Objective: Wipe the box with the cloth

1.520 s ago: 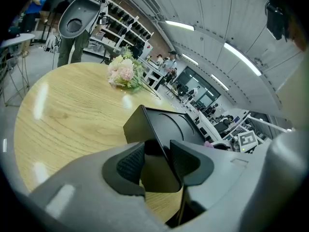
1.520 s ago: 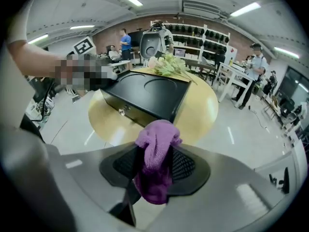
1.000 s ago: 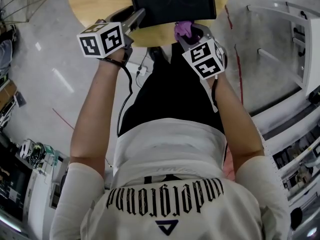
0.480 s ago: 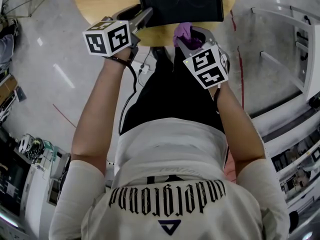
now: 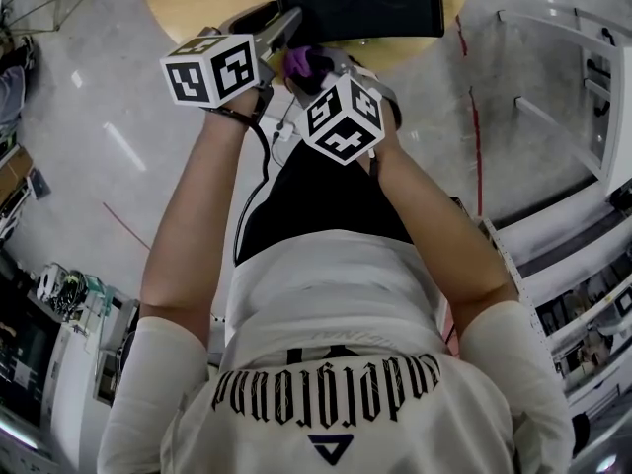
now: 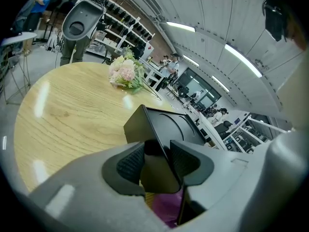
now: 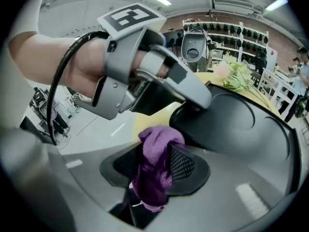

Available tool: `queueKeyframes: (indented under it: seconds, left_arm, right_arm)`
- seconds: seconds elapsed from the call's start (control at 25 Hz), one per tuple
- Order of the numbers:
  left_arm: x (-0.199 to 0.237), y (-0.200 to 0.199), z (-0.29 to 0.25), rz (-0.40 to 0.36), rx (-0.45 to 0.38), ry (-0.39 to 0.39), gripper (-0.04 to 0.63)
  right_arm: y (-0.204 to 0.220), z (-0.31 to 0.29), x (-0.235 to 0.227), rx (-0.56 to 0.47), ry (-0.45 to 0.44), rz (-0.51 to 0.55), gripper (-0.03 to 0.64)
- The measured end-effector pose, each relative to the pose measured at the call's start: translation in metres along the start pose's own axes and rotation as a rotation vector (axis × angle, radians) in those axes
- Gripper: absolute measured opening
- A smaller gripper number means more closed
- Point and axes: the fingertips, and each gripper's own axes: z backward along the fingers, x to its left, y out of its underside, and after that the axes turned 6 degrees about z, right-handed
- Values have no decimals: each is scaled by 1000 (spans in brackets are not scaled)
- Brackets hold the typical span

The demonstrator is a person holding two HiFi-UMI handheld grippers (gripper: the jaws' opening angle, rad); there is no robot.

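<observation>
A matte black box (image 5: pixel 355 3), flat-sided with shallow circles pressed into its top, sits on a round table (image 5: pixel 197 8) of pale grained wood. The left gripper (image 6: pixel 158 161) clamps its ribbed dark pads on the box's near left corner. The right gripper (image 7: pixel 153 162) pinches a fuzzy purple cloth (image 7: pixel 157 146), bunched into a soft wad that sticks out past the pads, just beside that same corner. Over the last second the right gripper has slid left along the box's near edge, from around its middle to close beside the left gripper, which has held its place. In the head view the box's far part is cut off at the top edge, and the right gripper's marker cube (image 5: pixel 343 118) covers most of the cloth. Whether cloth meets box cannot be told. A pink-and-white bouquet (image 6: pixel 126 71) lies on the table's far side.
</observation>
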Motion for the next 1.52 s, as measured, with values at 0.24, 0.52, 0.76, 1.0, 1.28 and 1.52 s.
queueKeyframes:
  seconds: [0.24, 0.52, 0.76, 1.0, 1.28, 1.52]
  left_arm:
    - [1, -2, -5, -17, -3, -8, 181]
    - [0, -1, -3, -21, 7, -3, 182]
    - [-2, -1, -4, -27, 11, 3, 183]
    - [-1, -1, -4, -34, 17, 1, 184]
    - [-1, -4, -4, -40, 9, -6, 184]
    - [-1, -4, -4, -39, 14, -21, 184]
  right_arm:
    - [15, 12, -17, -8, 16, -61, 155]
    - [29, 60, -50, -44, 60, -167, 155]
    - [76, 107, -96, -45, 166, -305, 150]
    - [134, 140, -144, 26, 288, -386, 150]
    - [117, 100, -121, 37, 206, -323, 150]
    - [91, 76, -97, 25, 116, -250, 149]
